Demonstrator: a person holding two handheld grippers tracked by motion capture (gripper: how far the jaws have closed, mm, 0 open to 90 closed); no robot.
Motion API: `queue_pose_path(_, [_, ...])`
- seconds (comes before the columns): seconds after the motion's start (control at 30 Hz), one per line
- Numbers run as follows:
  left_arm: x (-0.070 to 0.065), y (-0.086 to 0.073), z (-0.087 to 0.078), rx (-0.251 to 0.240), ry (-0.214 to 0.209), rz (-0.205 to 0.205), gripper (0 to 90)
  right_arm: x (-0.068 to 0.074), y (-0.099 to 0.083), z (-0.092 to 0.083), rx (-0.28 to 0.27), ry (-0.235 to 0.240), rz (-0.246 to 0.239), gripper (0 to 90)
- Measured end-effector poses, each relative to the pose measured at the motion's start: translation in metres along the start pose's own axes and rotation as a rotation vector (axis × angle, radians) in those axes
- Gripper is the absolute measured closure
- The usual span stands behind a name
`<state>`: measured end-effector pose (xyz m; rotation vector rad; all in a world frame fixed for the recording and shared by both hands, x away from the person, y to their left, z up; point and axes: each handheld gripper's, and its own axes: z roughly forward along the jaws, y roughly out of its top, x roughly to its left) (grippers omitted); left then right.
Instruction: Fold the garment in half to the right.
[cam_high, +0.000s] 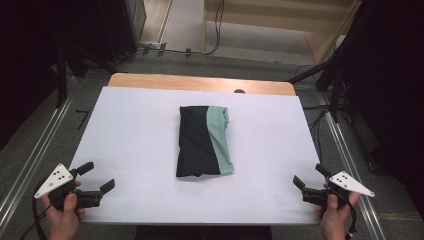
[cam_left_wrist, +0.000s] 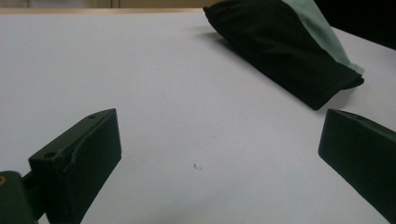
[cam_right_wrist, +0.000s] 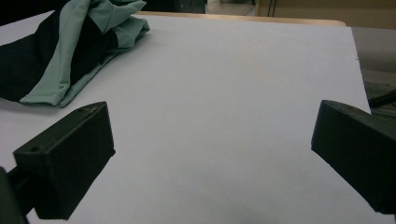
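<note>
The white table (cam_high: 140, 150) lies broad and bare, giving both hands room to work, and in its middle sits the folded garment (cam_high: 204, 141), black with a pale green panel on its right, laid lengthwise away from the person as a tidy packet. The left gripper (cam_high: 96, 178) waits at the near left corner, jaws wide apart and holding nothing, well apart from the cloth; the right gripper (cam_high: 310, 178) mirrors it at the near right corner, jaws likewise spread and empty. That parked, symmetrical stance looks like a resting pose either side of the packet. What kind of garment it is stays hidden inside the fold, and the far green end bunches loosely in the right gripper view.
</note>
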<state>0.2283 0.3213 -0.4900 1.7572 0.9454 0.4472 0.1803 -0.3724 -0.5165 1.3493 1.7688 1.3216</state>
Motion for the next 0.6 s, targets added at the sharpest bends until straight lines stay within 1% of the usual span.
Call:
queue_pose_path(0.13, [0.0013,0.0020,0.0024,0.000,0.003,0.006,0.0,0.0003,-0.0011,0.0017,-0.001,0.005,-0.007,0.0])
queue_pose_path(0.3, [0.0053,0.0018,0.0003,-0.017,0.002,-0.019,0.0,-0.0008,-0.0014,0.0017,-0.007,0.009,-0.002,0.0])
queue_pose_path(0.37, [0.0052,0.0019,-0.0001,-0.019,0.002,-0.018,0.0,-0.0016,-0.0013,0.0014,-0.013,0.013,0.005,0.0])
queue_pose_path(0.5, [0.0039,0.0022,0.0015,-0.009,0.004,-0.010,0.0,-0.0011,-0.0010,0.0001,-0.013,0.012,0.009,0.0])
queue_pose_path(0.6, [0.0038,0.0023,0.0025,-0.007,0.009,-0.015,0.0,-0.0005,-0.0004,0.0002,-0.009,0.013,0.007,0.0])
